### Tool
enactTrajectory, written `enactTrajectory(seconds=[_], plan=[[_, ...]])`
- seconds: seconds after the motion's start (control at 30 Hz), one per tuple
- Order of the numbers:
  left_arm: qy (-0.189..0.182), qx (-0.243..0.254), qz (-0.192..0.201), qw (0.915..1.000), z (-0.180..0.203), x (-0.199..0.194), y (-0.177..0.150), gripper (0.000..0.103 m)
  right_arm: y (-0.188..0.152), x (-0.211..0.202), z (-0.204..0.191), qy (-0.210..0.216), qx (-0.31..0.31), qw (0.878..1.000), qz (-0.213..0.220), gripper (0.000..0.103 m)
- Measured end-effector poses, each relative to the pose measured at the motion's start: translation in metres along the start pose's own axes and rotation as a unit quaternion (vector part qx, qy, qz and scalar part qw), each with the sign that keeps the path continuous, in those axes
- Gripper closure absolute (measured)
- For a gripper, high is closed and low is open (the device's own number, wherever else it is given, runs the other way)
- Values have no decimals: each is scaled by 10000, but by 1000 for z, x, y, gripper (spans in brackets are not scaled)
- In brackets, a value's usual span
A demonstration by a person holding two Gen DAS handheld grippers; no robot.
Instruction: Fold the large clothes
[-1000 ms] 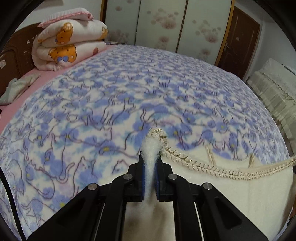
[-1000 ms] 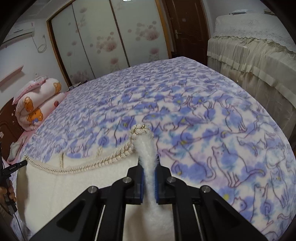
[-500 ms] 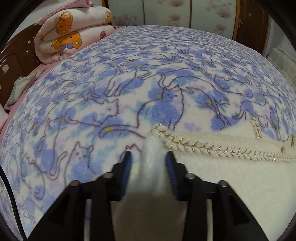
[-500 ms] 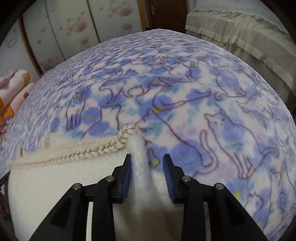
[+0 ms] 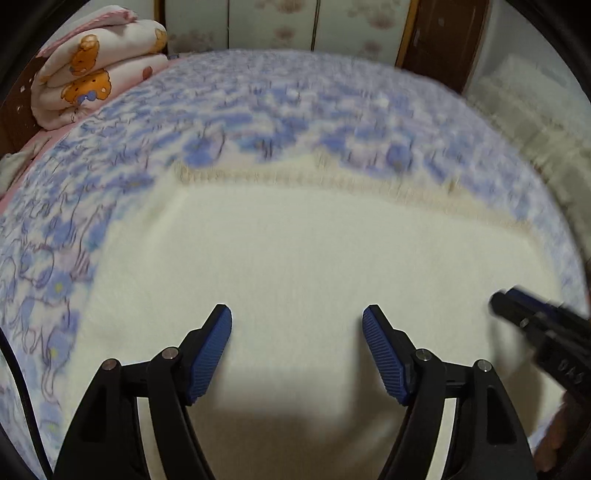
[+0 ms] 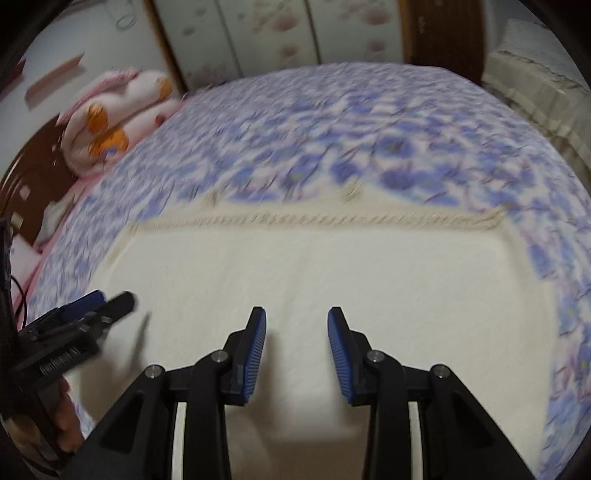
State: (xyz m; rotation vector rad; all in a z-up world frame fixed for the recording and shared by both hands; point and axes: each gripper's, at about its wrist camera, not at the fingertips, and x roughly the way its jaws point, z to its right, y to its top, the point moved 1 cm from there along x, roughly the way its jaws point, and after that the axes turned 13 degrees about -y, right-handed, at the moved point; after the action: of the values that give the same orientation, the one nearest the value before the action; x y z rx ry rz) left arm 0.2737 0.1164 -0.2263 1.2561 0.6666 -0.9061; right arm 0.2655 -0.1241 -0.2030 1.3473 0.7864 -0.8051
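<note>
A cream fleece garment [image 5: 295, 258] is seen spread flat on a bed covered by a blue-and-white cat-print blanket [image 5: 55, 221], its far edge marked by a braided rope-like trim [image 6: 314, 221]. The left gripper [image 5: 297, 321] is held above the near part of the garment with its blue-padded jaws spread wide and nothing between them. The right gripper [image 6: 296, 321] is likewise held over the cloth, jaws parted and empty, just beside the left one; each tool is caught at the edge of the other's view. A folded quilt printed with orange bears [image 5: 92, 74] is stacked at the head of the bed, and floral sliding wardrobe doors [image 6: 277, 29] are visible behind. Much of the bedding is blurred.
</note>
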Motion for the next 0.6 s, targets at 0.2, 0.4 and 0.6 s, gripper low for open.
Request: enactTrajectory(seconds=[0.2, 0.4, 0.6], plan=[[547, -65, 250, 9982, -56, -12, -13, 20, -28, 3, 79, -1362, 61, 9904, 216, 89], [259, -179, 199, 9993, -90, -19, -21, 23, -55, 4, 171, -1361, 730, 9880, 8, 86], [146, -629, 50, 9979, -74, -40, -23, 23, -52, -20, 149, -962, 1127, 9887, -217, 83]])
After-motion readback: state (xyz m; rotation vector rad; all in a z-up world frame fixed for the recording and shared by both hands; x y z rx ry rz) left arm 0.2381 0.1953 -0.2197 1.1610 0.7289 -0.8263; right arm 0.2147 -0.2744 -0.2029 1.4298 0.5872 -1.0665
